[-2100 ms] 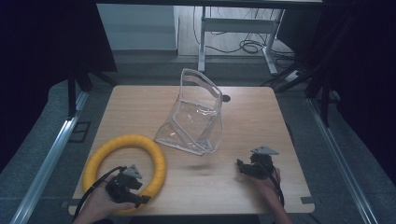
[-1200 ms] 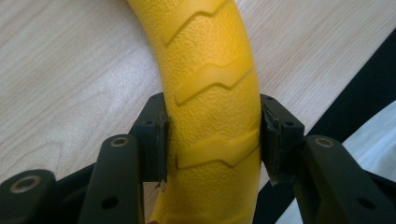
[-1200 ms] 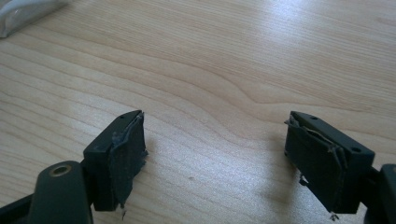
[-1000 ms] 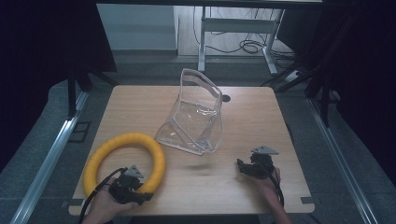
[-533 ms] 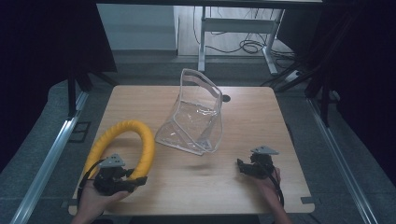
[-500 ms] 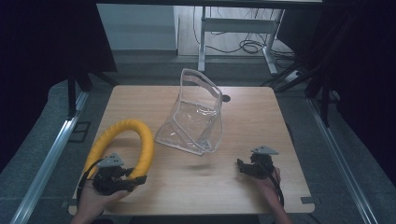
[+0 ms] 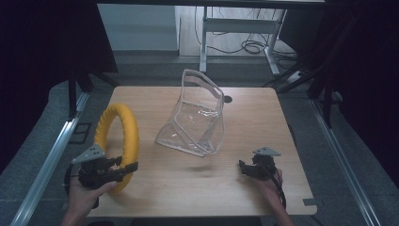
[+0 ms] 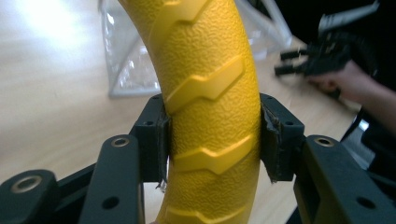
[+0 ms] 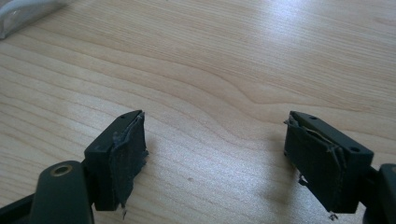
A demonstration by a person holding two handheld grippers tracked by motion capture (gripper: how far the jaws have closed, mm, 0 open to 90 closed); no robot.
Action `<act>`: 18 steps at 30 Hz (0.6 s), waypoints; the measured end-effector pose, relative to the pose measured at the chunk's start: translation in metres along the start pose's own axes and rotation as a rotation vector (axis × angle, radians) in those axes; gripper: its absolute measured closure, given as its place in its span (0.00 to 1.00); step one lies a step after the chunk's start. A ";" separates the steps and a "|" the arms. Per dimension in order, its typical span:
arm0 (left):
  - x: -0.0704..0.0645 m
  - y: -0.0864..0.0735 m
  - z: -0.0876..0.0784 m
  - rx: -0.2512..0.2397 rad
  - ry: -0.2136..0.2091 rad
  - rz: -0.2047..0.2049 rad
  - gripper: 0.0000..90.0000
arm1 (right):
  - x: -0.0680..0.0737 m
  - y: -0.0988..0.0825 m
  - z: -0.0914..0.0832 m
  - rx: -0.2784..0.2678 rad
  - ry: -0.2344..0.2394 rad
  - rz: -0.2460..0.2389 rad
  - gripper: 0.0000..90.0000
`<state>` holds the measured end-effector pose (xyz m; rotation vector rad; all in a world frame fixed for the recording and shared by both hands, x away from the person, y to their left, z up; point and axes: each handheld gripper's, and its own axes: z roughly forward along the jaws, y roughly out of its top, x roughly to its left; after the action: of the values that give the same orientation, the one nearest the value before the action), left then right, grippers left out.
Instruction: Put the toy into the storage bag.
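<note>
A yellow ring [image 7: 120, 136] with a ribbed tread stands tilted up on its edge at the table's left side. My left gripper [image 7: 123, 169] is shut on its near part; in the left gripper view both black pads press the yellow ring [image 8: 210, 107]. A clear plastic pouch [image 7: 195, 117] stands open in the middle of the table, to the right of the ring. My right gripper [image 7: 244, 168] rests low at the front right, open, with bare wood between its jaws [image 9: 215, 154].
The wooden table [image 7: 244, 113] has a small dark hole near its back edge. A metal rail [image 7: 47, 160] runs along the floor at left. A desk frame and cables [image 7: 244, 44] lie beyond the table's far edge.
The yellow ring lay flat on the table; my left gripper has lifted it and tipped it up onto its edge. The right gripper has stayed put.
</note>
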<state>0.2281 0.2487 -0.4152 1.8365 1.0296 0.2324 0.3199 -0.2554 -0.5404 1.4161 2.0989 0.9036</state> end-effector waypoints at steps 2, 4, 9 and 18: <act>0.002 0.007 -0.008 -0.063 -0.009 -0.005 0.57 | 0.000 0.000 0.000 0.000 0.000 0.000 0.23; 0.002 0.013 -0.012 -0.097 -0.010 0.000 0.57 | 0.000 0.000 0.000 0.000 0.000 0.000 0.23; -0.004 0.026 -0.017 -0.165 0.016 0.035 0.57 | 0.000 0.000 0.000 -0.001 0.001 0.001 0.23; -0.013 0.042 -0.013 -0.219 -0.016 0.040 0.56 | 0.000 0.000 0.000 -0.001 0.000 0.002 0.23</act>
<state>0.2354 0.2407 -0.3702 1.6588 0.9187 0.3410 0.3201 -0.2554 -0.5405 1.4174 2.0971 0.9059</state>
